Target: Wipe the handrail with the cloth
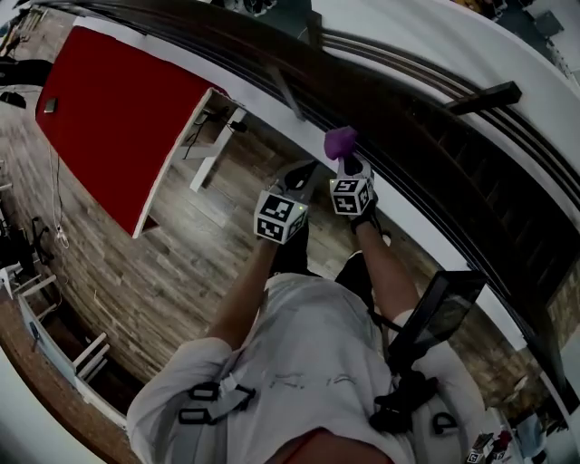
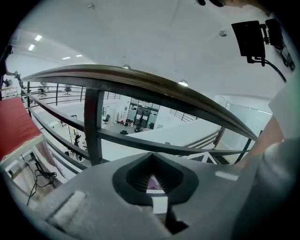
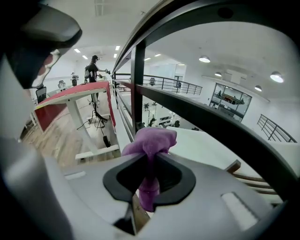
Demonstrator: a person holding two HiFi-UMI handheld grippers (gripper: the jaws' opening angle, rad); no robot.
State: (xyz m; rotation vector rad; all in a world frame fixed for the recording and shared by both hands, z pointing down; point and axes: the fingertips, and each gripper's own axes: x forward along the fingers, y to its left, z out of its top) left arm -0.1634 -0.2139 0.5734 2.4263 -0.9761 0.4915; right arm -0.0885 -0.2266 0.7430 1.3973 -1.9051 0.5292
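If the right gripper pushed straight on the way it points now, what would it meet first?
Probably the upright post under the handrail, just beyond the purple cloth that the right gripper holds. The handrail itself runs above that line. Depth is hard to judge.

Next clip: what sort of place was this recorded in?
Probably an upper gallery or mezzanine in a large open hall, maybe an office or lab. A wood-topped handrail on dark metal bars overlooks a lower floor; a red-topped desk stands on wood flooring beside it.

Head view dim; gripper views bright under ceiling lamps [image 3: 204, 59] — strong fisheye bending, dark corners
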